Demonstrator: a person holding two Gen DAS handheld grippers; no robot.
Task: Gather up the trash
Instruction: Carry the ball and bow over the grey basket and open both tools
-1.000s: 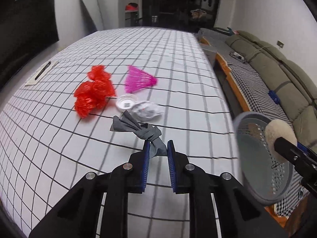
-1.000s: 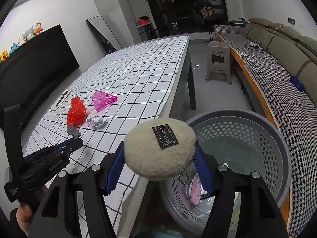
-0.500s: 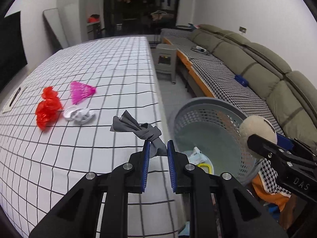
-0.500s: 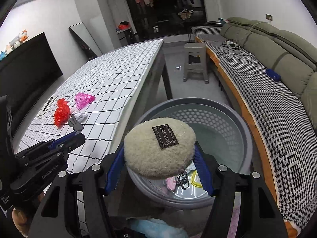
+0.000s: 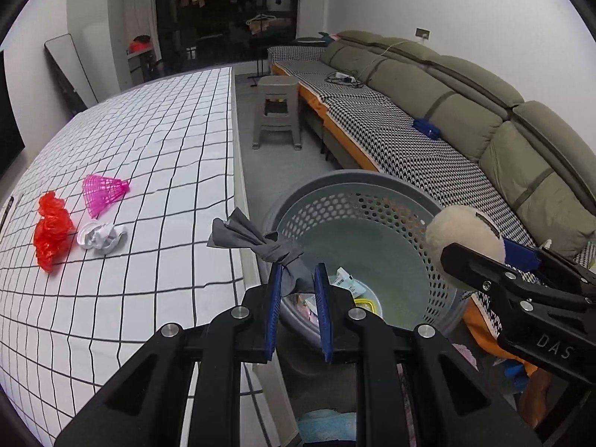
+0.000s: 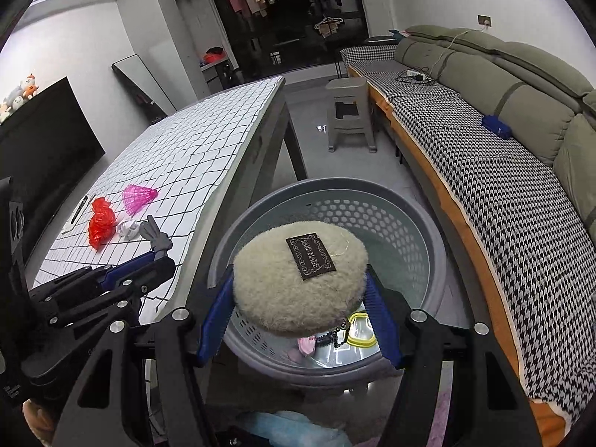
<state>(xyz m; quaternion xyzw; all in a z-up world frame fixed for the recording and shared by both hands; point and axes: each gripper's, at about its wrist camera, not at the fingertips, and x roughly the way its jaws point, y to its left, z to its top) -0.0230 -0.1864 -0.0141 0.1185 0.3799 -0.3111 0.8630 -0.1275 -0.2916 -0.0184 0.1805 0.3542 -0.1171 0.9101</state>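
A knotted grey cloth (image 5: 266, 246) is pinched tight between the fingers of the left gripper (image 5: 297, 279) and is held at the table's edge, partly over the rim of the grey perforated basket (image 5: 439, 219). A round cream fleece pad (image 6: 298, 283) with a dark label is clamped by the right gripper (image 6: 298, 294) directly above the basket's mouth. At the basket's bottom, a yellow-edged item and scraps of paper are seen. On the checked tablecloth (image 5: 167, 149), three pieces are left well apart from the grippers — a crumpled red plastic bag (image 5: 52, 236), a pink mesh cone (image 5: 102, 193) and a white crumpled wad (image 5: 102, 236). Beyond the basket, a grey stool (image 5: 277, 111) stands on the floor beside an olive sofa (image 5: 465, 111) — nothing is seen between the held pieces and the basket.
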